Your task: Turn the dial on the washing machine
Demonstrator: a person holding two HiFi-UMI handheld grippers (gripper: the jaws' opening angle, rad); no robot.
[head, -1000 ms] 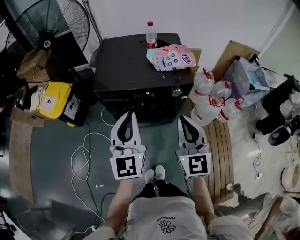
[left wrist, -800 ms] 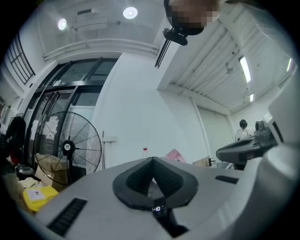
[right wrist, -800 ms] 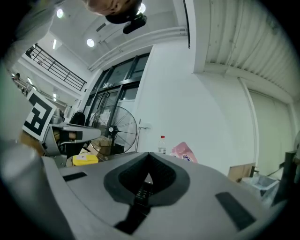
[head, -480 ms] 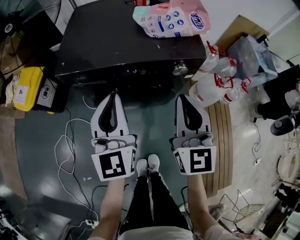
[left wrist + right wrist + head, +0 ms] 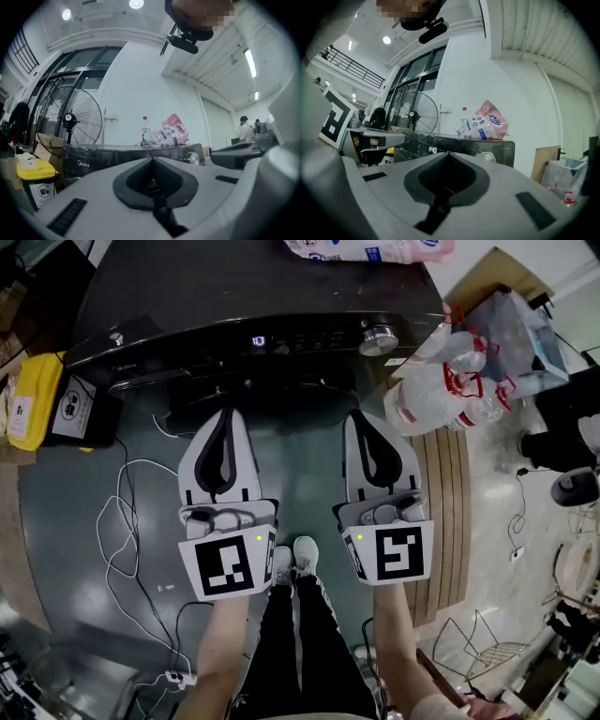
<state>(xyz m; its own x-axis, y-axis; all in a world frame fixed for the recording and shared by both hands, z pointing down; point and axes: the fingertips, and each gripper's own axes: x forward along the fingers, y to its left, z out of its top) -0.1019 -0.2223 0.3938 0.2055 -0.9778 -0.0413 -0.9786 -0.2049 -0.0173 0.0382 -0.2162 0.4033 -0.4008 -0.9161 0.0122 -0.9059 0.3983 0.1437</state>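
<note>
Both shut and empty, my left tool [image 5: 225, 416] and right tool [image 5: 362, 416] sit short of the washing machine [image 5: 234, 296]. Approach stage. Next, right tool opens onto the dial [image 5: 379, 338].

Black washing machine [image 5: 234, 296], silver dial [image 5: 379, 338] gleaming at its right. Left gripper [image 5: 228, 416] and right gripper [image 5: 362, 418]: white shells, black pads, black-and-white square markers. Far back, a pink bag [image 5: 375, 247] with blue print; yellow box [image 5: 23, 409] left; dark green floor [image 5: 309, 488].
</note>
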